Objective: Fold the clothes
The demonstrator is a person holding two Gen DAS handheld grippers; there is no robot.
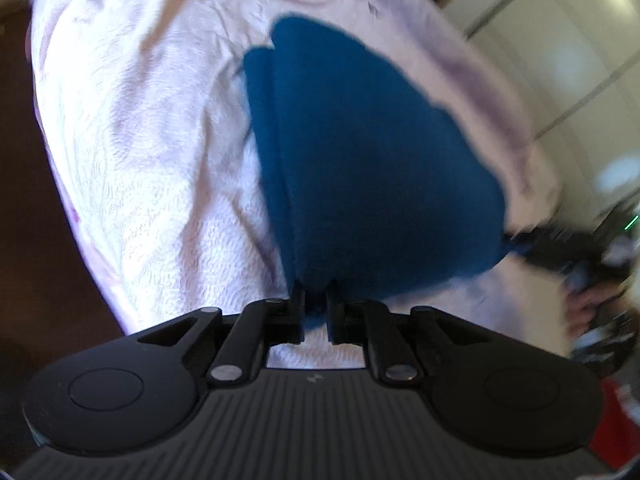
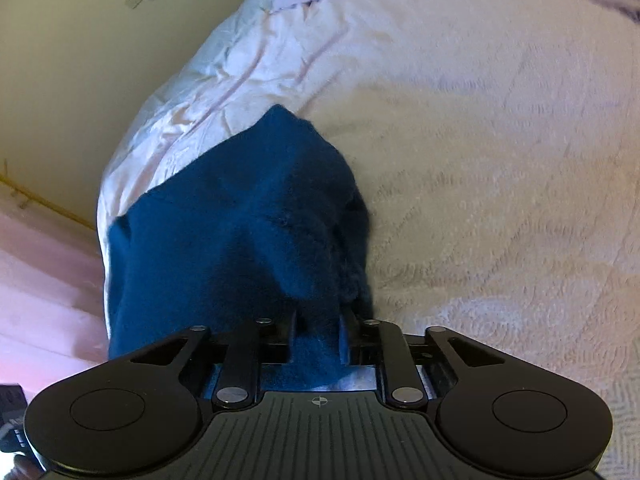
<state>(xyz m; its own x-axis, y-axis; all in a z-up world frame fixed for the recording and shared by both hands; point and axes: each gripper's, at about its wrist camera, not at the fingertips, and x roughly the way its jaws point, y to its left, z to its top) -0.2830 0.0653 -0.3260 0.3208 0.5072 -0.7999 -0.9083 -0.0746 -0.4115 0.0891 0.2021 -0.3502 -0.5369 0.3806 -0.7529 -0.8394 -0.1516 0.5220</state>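
At lower centre of each wrist view, the left gripper (image 1: 316, 312) and right gripper (image 2: 318, 332) pinch the blue garment (image 1: 360, 160), fingers nearly closed, over the pale bedspread (image 1: 152, 140). Step: carrying a fold. Next, presumably, lay it flat and release.

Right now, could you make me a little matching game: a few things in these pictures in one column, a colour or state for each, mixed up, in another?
Things:
1. left tongs
2. blue garment
3. bed cover
4. wall

Descriptions:
A. pale pink, fluffy
B. cream, plain
C. dark blue, held at two places
D. black, shut on cloth

Pairs: 1-D, 2-C, 3-A, 4-B
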